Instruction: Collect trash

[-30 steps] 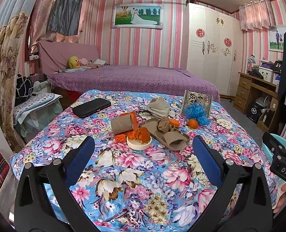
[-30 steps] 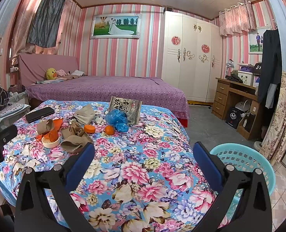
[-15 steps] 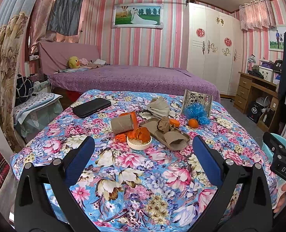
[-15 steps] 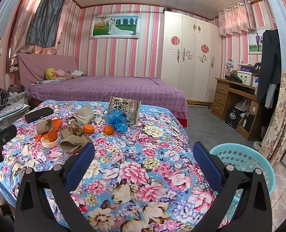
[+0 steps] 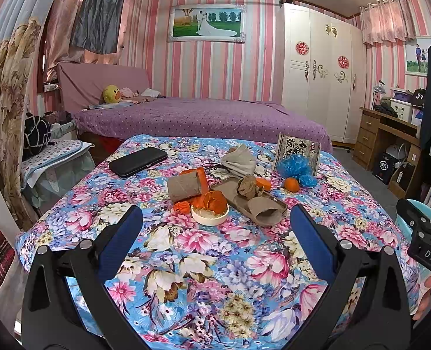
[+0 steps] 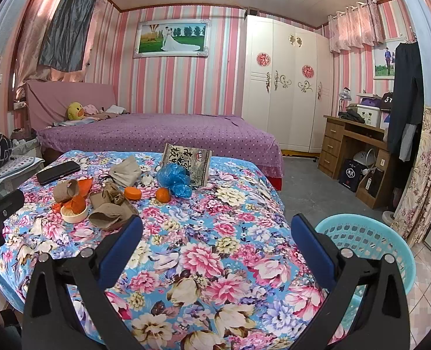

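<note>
Both tongs hover above the near edge of a tabletop (image 5: pixel 203 265) covered in a blue floral cloth, and both are spread wide with nothing between their blue pads: the left tongs (image 5: pixel 215 227) face the heap of rubbish, while the right tongs (image 6: pixel 215 236) sit further toward the cloth's right side. The trash lies clustered past the middle of the tabletop. A cardboard tube (image 5: pixel 184 187) lies on its side, touching curls of orange peel (image 5: pixel 212 199) that spill into a small white bowl (image 5: pixel 210 217). Just to the right of the bowl, a long grey-brown tray (image 5: pixel 232 188) holds a crumpled brown paper wad (image 5: pixel 248 186) and a flattened cardboard sleeve (image 5: pixel 263 208). Behind the tray sits a folded grey pouch (image 5: pixel 240 159). Further right, a crumpled blue plastic bag (image 5: pixel 295 169) leans against a printed packet (image 5: pixel 298 150) standing upright, with a whole small orange (image 5: pixel 291 184) just in front of the bag. A black case (image 5: pixel 138 162) lies apart, toward the far left corner. In the right wrist view, a light blue plastic basket (image 6: pixel 390 250) stands on the floor beside the tabletop's right edge, near the right-hand pad. A purple bed (image 6: pixel 157 134) fills the room behind.
</note>
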